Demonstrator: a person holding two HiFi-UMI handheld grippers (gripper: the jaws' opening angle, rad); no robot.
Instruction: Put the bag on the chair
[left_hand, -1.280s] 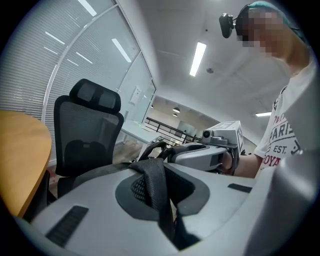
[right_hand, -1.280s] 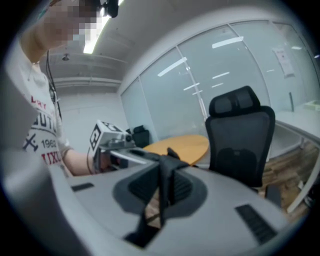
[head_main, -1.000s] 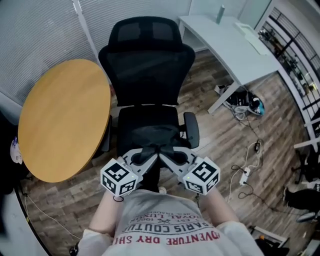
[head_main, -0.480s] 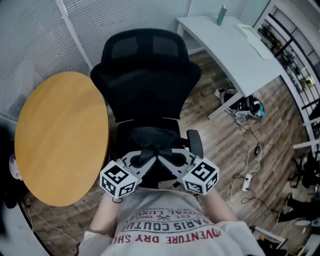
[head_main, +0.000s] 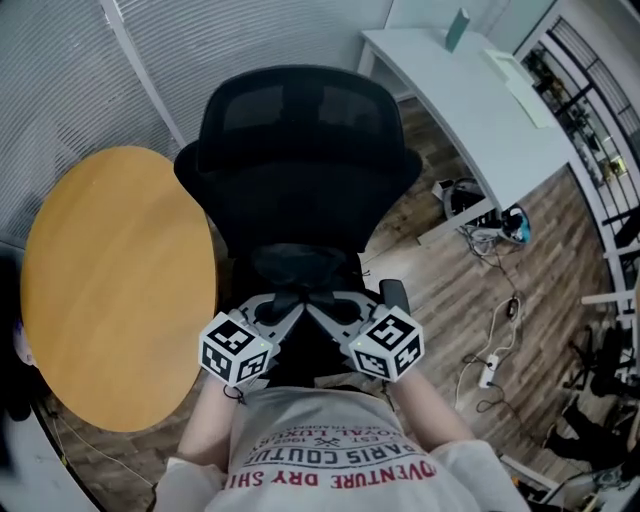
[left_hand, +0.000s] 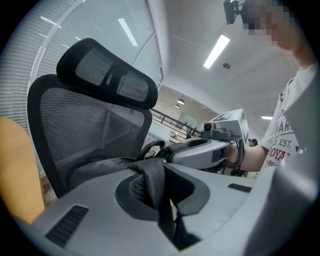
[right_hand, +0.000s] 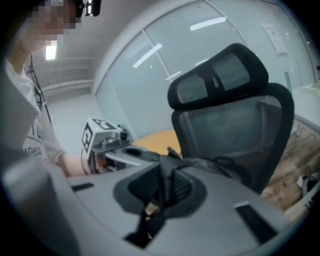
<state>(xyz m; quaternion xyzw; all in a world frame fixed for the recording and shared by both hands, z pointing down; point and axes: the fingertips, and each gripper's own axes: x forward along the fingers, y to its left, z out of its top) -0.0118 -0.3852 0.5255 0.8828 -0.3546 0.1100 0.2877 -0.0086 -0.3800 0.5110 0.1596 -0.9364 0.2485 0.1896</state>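
A black mesh office chair stands right in front of me, its seat mostly hidden under the black bag. My left gripper and right gripper meet tip to tip just above the bag. Each is shut on a black webbing strap of it. In the left gripper view the strap runs between the pads, with the chair back behind. The right gripper view shows the other strap pinched the same way before the chair. I cannot tell whether the bag rests on the seat.
A round wooden table stands close on the chair's left. A white desk is at the back right. Cables and a power strip lie on the wood floor to the right. Blinds and a glass wall close off the back.
The chair has drawn nearer and looms larger under my view. Both grippers with the bag now sit closer to the backrest. Neither grip has changed.
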